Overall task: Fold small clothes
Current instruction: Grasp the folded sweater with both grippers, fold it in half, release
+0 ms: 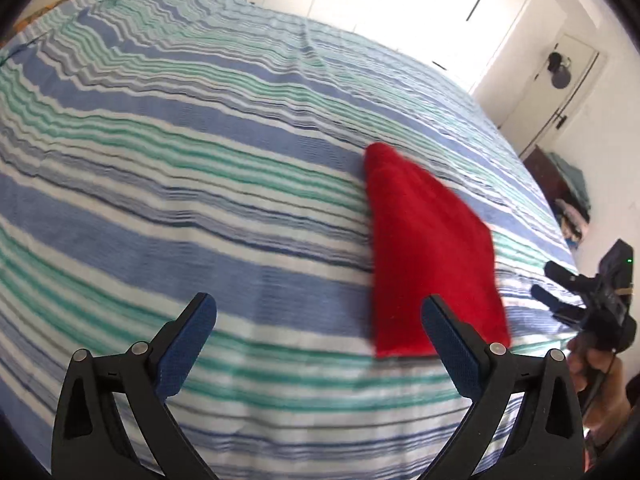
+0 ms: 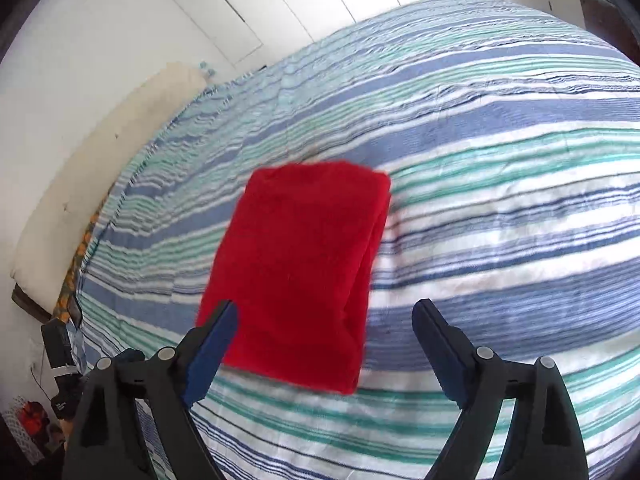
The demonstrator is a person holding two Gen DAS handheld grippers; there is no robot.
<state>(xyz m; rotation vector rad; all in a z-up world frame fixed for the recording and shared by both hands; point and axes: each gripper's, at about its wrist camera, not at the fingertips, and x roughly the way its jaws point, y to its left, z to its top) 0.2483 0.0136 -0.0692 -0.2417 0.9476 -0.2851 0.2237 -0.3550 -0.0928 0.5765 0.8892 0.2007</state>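
Note:
A red cloth (image 1: 428, 248) lies folded into a compact rectangle on the striped bedspread (image 1: 200, 184). In the right wrist view the red cloth (image 2: 300, 268) lies flat, with layered folded edges along its right side. My left gripper (image 1: 318, 312) is open and empty above the bed, with the cloth by its right finger. My right gripper (image 2: 324, 320) is open and empty, held above the near end of the cloth. The right gripper also shows at the far right of the left wrist view (image 1: 560, 292), beside the bed edge.
The bedspread (image 2: 500, 160) has blue, green and white stripes. A cream headboard cushion (image 2: 92, 184) and white wardrobe doors (image 2: 240, 12) lie beyond it. A door (image 1: 560, 92) and a dark shelf with clothes (image 1: 564, 192) stand at the right.

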